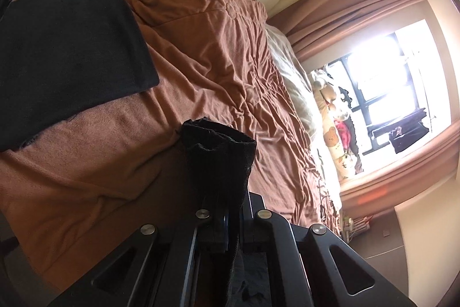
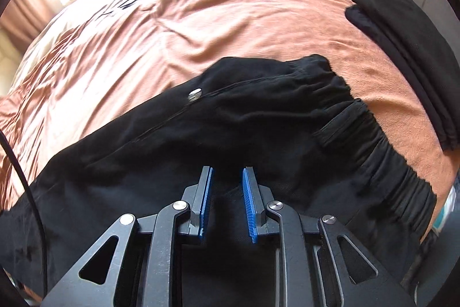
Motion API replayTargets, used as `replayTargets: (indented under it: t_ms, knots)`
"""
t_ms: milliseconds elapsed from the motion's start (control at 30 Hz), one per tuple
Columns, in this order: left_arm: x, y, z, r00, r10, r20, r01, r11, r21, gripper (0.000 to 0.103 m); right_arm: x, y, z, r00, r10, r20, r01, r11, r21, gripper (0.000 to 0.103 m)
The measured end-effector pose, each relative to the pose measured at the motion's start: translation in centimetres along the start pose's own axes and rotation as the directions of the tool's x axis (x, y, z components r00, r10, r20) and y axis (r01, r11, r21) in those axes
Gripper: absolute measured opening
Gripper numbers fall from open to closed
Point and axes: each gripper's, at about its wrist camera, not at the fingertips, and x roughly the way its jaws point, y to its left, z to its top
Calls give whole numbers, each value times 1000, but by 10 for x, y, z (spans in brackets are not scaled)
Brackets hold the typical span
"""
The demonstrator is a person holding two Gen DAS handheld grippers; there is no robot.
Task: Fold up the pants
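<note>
Pants point(image 2: 230, 117) like these are soft and floppy, so we think they will bend and droop anywhere we lift them. They look light, not slippery, and nothing on them can break. We think the best places to take hold are the stretchy waistband point(image 2: 382, 151) and the leg ends, because the cloth is thicker there.

They are black, with a small silver button point(image 2: 195, 94) near 12 o'clock in the right view. They lie on the bed, on an orange-brown blanket point(image 2: 172, 28).

Our right claw point(image 2: 227, 177) is a little way apart, with nothing in it, just above the pants. Our left claw point(image 1: 221, 209) is closed tight on a bunched black piece of the pants and lifts it above the bed. Another black folded cloth point(image 1: 69, 53) lies at 10 o'clock in the left view.
</note>
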Motion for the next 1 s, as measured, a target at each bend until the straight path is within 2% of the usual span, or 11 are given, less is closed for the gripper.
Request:
replayTargets:
  t_ms: [133,233,300,433,567,633,767,1000]
  knots:
    - [1,1,-1,1000,30,4,-30,1000,0,4,18,-1,14,1000,0,-18,0,1000,14,16]
    - [2,2,-2,999,49,7,-49,999,-6,4,21,4,18,999,-32,3,32,999,-6,13]
    - [2,2,-2,998,56,9,-56,998,-9,4,21,6,22,994,-102,33,102,995,0,0]
    - [1,2,-3,998,62,10,-62,998,-8,4,37,-7,34,995,-99,15,98,993,67,0]
    - [1,4,-2,998,59,7,-59,998,-15,4,40,-5,40,986,-160,54,158,987,29,0]
    - [1,3,-2,999,53,5,-53,999,-11,4,42,-11,42,991,-130,36,128,990,56,0]
    - [0,1,-1,1000,24,5,-24,1000,-9,4,27,-8,40,997,-73,38,72,997,39,0]
    - [-7,-34,3,993,-118,0,118,992,37,4,1,11,9,995,90,36,-89,995,-37,0]
